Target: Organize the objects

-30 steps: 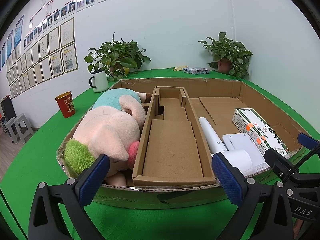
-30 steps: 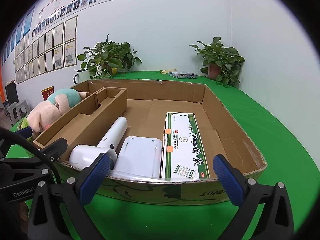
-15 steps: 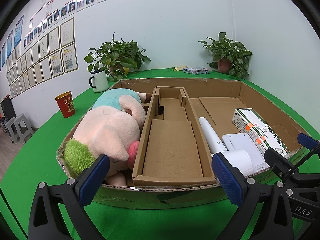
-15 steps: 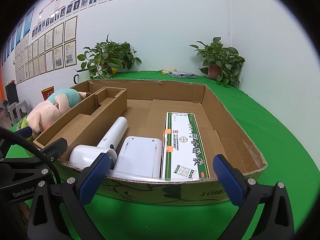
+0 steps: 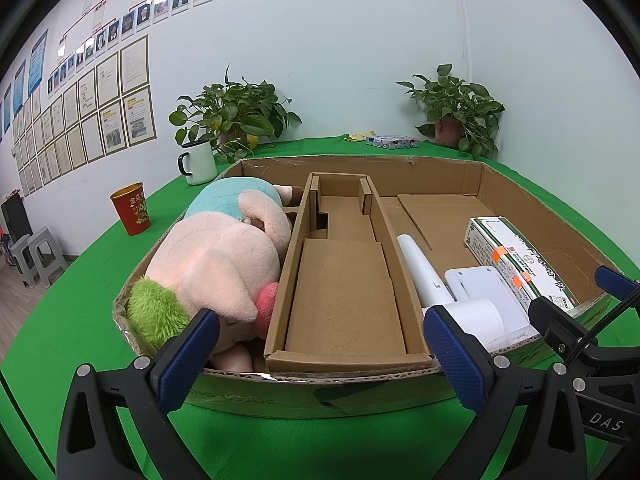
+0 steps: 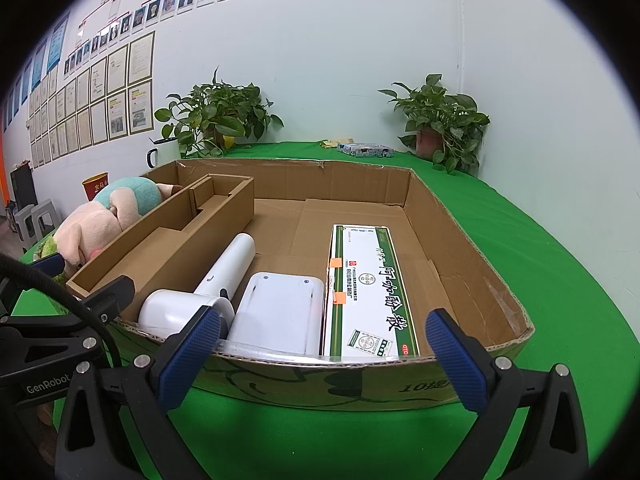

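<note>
A shallow cardboard box [image 5: 440,168] sits on a green table [image 5: 80,320]. Inside, from left: a pink plush toy [image 5: 216,264], a cardboard insert [image 5: 344,300], a white hair dryer [image 6: 216,288], a white flat device [image 6: 280,312] and a green-and-white medicine box [image 6: 368,292]. The left gripper [image 5: 320,364] and right gripper [image 6: 324,360] hover before the near wall, both with jaws spread wide and holding nothing. Everything appears packed, so the task seems near its end; a next move would mean reaching over the wall to straighten an item
</note>
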### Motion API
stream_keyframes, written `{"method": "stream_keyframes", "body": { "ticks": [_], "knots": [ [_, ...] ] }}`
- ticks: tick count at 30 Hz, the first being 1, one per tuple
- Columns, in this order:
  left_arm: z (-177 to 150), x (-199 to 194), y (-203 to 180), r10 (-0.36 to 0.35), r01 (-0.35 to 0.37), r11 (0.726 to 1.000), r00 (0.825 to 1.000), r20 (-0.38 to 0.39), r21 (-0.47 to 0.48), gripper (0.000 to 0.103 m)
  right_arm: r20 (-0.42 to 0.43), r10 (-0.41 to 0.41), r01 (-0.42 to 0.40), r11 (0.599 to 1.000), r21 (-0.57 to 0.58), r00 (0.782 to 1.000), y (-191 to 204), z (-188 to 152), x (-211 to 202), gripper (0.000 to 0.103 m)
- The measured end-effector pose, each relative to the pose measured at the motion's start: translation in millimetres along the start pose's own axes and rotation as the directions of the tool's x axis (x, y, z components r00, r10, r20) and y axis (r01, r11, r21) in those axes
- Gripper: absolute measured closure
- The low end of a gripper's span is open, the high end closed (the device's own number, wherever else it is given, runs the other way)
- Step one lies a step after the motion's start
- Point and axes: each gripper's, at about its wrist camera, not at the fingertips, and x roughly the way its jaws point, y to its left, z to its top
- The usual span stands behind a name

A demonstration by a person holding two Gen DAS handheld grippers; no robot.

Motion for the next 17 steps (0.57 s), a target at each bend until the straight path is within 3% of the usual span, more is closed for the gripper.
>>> {"method": "stream_keyframes", "body": {
  "ticks": [17],
  "knots": [
    [-0.1,1.2,-0.8,0.001,-0.001,1.0,1.0,0.0,0.001,0.0,0.0,0.0,0.0,1.0,0.0,1.0,0.0,0.0,0.0,0.001]
  ]
}}
